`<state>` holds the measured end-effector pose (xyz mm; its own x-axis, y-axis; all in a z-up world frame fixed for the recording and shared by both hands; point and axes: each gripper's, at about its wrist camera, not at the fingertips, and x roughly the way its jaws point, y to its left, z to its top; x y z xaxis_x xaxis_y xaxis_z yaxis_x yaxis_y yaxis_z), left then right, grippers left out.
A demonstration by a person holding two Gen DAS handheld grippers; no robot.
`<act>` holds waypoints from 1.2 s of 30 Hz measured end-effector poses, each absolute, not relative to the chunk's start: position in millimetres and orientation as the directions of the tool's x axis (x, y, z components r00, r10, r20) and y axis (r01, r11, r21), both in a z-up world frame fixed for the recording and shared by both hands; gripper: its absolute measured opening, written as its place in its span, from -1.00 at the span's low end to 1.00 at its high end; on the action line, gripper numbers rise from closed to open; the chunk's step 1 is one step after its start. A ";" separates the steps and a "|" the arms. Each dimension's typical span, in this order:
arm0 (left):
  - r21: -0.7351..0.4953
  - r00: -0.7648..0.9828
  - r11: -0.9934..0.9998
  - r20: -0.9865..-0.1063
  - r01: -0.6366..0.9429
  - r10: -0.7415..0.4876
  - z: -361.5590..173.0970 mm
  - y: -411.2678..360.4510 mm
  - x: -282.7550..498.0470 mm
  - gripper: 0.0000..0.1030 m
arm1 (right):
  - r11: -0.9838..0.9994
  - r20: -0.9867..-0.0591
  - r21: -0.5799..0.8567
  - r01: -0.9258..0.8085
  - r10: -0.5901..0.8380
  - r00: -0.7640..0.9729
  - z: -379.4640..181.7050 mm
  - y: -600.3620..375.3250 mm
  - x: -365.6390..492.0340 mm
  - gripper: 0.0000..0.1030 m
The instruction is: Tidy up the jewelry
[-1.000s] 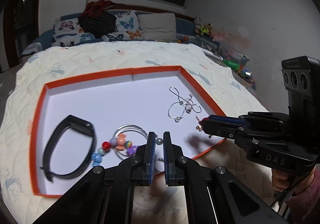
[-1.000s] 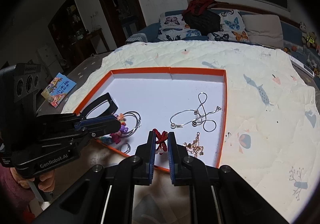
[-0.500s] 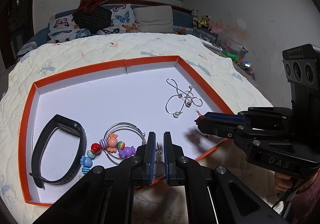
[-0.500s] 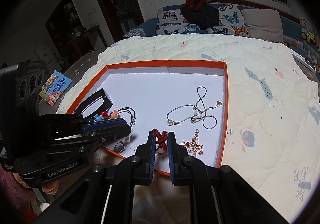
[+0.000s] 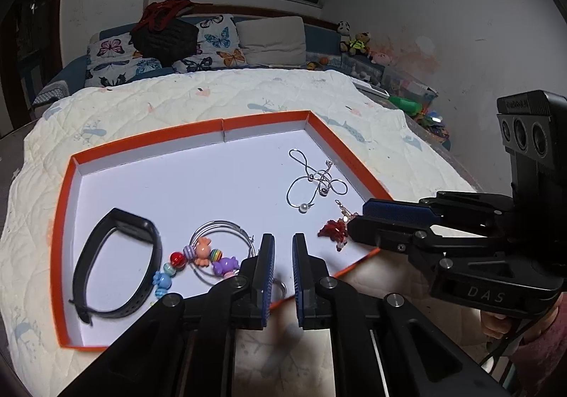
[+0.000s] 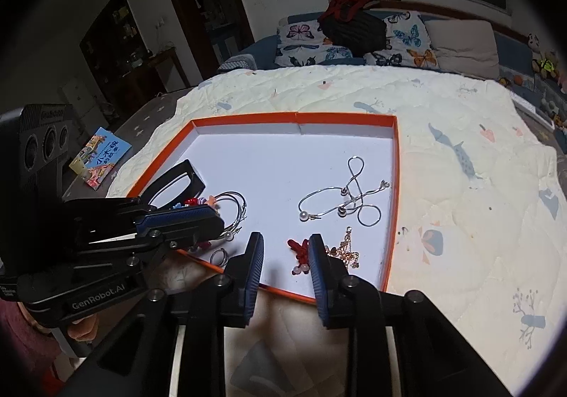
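An orange-rimmed white tray (image 5: 262, 120) (image 6: 294, 117) lies on the quilted bed. In it are a black band (image 5: 117, 255), a coloured bead bracelet (image 5: 202, 255), silver hoops (image 6: 235, 205), a silver pearl necklace (image 5: 315, 184) (image 6: 340, 198), a gold chain (image 6: 345, 251) and a small ring (image 6: 219, 257). My right gripper (image 6: 286, 248) (image 5: 358, 223) is opening at the tray's near edge. A red knot ornament (image 6: 299, 248) (image 5: 331, 230) lies loose on the tray between its jaws. My left gripper (image 5: 283, 248) (image 6: 219, 223) is opening too, just above the ring, with nothing pressed between its pads.
The cream quilt (image 6: 460, 166) spreads round the tray. Pillows and a black bag (image 5: 166, 39) sit at the headboard. A picture book (image 6: 102, 158) lies on the floor to the left, toys (image 5: 418, 103) along the right wall. A hand (image 5: 496, 326) holds each gripper.
The right jaws have spread apart and let go of the red ornament, which now rests on the tray. The left jaws have parted a little. Neither hand has shifted much.
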<state>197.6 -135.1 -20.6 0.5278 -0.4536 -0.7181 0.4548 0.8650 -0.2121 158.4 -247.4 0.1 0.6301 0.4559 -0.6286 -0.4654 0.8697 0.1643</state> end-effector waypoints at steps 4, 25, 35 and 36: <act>-0.188 0.577 0.886 -0.698 0.423 -0.424 -9.6 -127.2 179.7 0.22 | 0.875 -0.625 0.152 -0.460 0.445 0.641 3.7 -248.8 147.2 -0.43; -0.038 0.709 0.950 -0.656 0.310 -0.258 21.3 -87.7 80.8 0.86 | 0.920 -0.663 0.070 -0.386 0.332 0.671 -2.7 -242.1 90.0 -0.07; 0.007 0.733 0.967 -0.653 0.255 -0.189 22.2 -73.8 57.2 0.99 | 0.930 -0.667 0.031 -0.365 0.292 0.685 -3.2 -237.9 73.3 -0.03; 0.002 0.729 0.968 -0.658 0.253 -0.189 20.9 -72.1 56.2 0.99 | 0.931 -0.668 0.030 -0.363 0.289 0.685 -3.8 -237.6 71.7 -0.03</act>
<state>56.2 -72.1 20.9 0.7285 -0.1889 -0.6585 0.2528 0.9675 0.0022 71.7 -237.6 -3.8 0.6853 0.2893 -0.6683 -0.3634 0.9311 0.0304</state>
